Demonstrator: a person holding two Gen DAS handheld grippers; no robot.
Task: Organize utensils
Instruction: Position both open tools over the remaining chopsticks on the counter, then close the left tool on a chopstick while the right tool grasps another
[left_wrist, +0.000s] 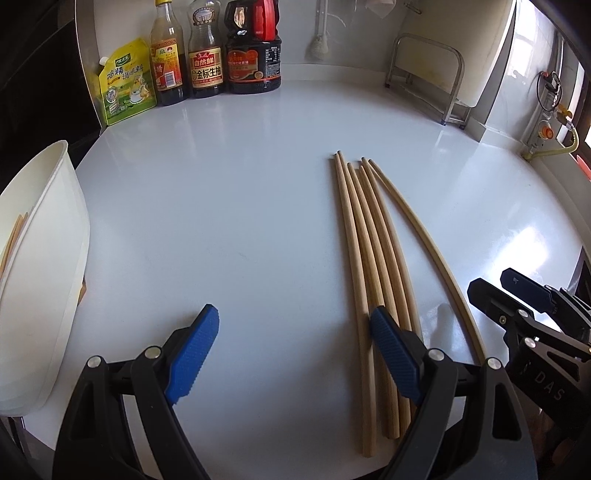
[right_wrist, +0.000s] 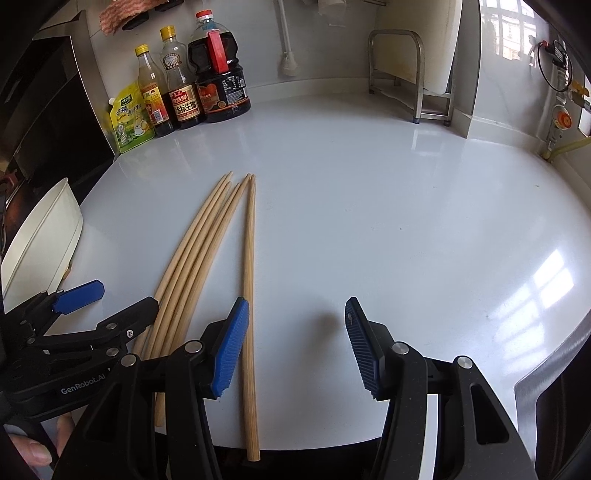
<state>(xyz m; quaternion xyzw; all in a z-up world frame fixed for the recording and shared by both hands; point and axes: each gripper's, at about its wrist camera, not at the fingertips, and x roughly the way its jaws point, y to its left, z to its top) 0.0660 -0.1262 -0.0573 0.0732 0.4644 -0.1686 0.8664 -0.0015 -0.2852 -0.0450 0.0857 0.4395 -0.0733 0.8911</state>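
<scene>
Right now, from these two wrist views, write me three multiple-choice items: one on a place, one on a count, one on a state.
1. Where does the white container stand relative to the loose chopsticks?
A. To their left
B. To their right
C. On top of them

2. How many bottles stand at the back of the counter?
A. One
B. Three
C. Six

3. What state is the left gripper in?
A. Shut on a chopstick
B. Shut on a bottle
C. Open, gripping nothing

Answers:
1 A: the white container sits at the counter's left edge, and the chopsticks lie well to its right.
2 B: three bottles stand in a row beside a yellow pouch.
3 C: the left gripper has its blue pads wide apart with bare counter between them.
</scene>
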